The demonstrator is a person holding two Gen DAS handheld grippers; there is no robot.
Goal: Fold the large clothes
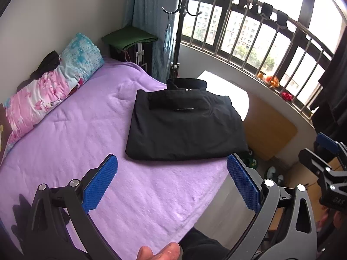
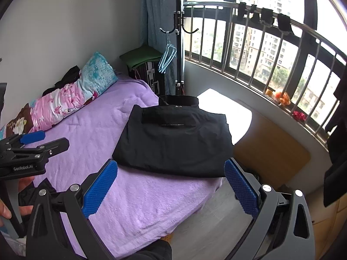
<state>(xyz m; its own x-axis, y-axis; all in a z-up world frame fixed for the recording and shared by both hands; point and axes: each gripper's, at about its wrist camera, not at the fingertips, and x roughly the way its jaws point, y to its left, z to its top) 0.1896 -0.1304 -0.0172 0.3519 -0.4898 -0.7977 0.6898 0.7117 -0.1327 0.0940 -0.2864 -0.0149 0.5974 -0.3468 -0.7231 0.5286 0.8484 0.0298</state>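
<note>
A black jacket (image 1: 186, 121) (image 2: 173, 140) lies folded into a neat rectangle on the purple blanket (image 1: 86, 143) (image 2: 138, 199), near the bed's right edge, its collar pointing away toward the window. My left gripper (image 1: 172, 179) hovers open above the blanket, short of the jacket's near edge, nothing between its blue pads (image 1: 100, 184). My right gripper (image 2: 171, 186) is likewise open and empty, held back from the jacket's near edge. Each gripper shows at the side of the other's view.
A floral pillow (image 1: 54, 86) (image 2: 71, 99) lies along the wall at the left. A coat stand (image 2: 179, 39) with hangers, a suitcase topped by a green cloth (image 2: 141, 58) and a curved window railing (image 2: 271, 43) stand beyond the bed. Cardboard (image 1: 269, 130) lies on the floor at right.
</note>
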